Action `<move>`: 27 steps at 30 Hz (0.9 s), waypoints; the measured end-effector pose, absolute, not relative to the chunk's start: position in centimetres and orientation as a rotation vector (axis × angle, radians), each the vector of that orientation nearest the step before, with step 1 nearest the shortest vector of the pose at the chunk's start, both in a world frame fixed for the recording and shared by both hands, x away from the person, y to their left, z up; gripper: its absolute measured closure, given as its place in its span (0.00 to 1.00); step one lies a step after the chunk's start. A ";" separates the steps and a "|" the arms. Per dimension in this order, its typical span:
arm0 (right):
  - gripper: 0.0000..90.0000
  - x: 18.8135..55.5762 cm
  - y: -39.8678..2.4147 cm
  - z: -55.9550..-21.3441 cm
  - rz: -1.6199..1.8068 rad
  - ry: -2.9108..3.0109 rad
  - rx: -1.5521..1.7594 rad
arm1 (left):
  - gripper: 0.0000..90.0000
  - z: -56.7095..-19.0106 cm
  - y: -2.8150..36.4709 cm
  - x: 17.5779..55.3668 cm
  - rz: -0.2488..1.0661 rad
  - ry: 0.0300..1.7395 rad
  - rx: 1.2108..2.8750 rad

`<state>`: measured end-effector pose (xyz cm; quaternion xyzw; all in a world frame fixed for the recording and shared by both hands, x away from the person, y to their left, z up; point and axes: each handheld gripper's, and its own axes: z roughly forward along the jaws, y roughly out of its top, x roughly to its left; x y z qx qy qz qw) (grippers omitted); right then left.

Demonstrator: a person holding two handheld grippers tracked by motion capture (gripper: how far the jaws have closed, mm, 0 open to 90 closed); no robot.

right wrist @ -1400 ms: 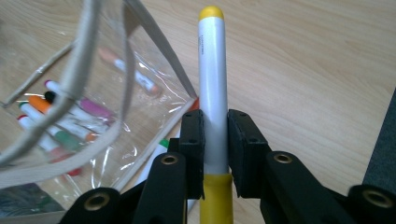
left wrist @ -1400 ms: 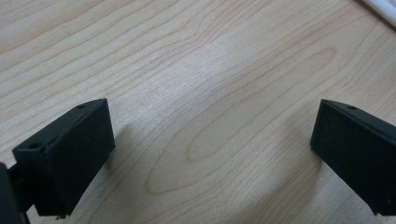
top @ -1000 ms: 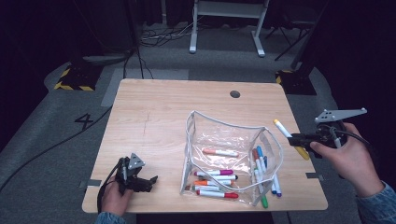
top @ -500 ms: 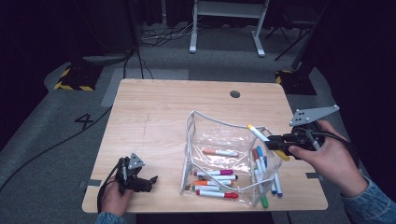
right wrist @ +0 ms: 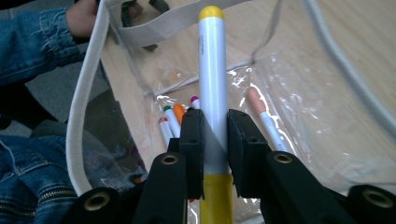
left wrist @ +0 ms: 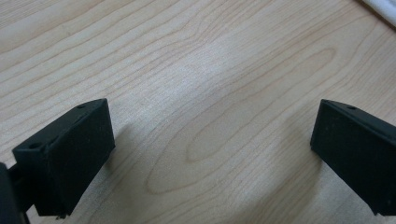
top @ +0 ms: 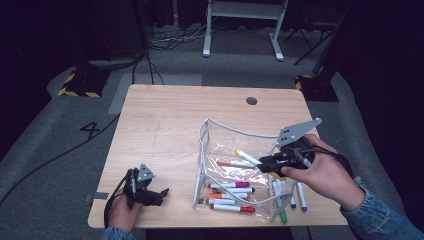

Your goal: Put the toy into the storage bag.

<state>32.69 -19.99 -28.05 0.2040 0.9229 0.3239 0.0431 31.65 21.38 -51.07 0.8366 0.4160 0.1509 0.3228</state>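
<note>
Yellow-capped marker [right wrist: 213, 84] sits clamped btwn jaws of right gripper [top: 265, 164], held over mouth of clear pouch [top: 220, 150] w/ other markers [top: 231, 197] inside, on tabletop [top: 165, 125]; left gripper [top: 159, 194] rests near front-left edge, jaws wide apart, holding nothing.

Bare wood of the table [top: 165, 125] is lying open left of the clear pouch [top: 220, 145]; its white rim [top: 235, 128] and the markers [top: 230, 192] inside are blocking the right side
</note>
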 end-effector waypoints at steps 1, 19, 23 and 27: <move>0.85 32.7 -19.6 -28.3 0.980 2.841 0.599 | 0.00 -51.1 21.4 31.7 0.396 1.093 2.195; 0.85 33.1 -13.8 -32.6 0.678 3.056 0.412 | 0.00 -51.1 21.4 31.7 0.396 1.092 2.196; 0.85 33.1 -13.1 -32.8 0.606 3.065 0.381 | 0.00 -51.1 21.4 31.7 0.396 1.093 2.196; 0.85 33.0 -12.5 -32.6 0.556 3.074 0.362 | 0.00 -51.1 21.4 31.7 0.395 1.093 2.196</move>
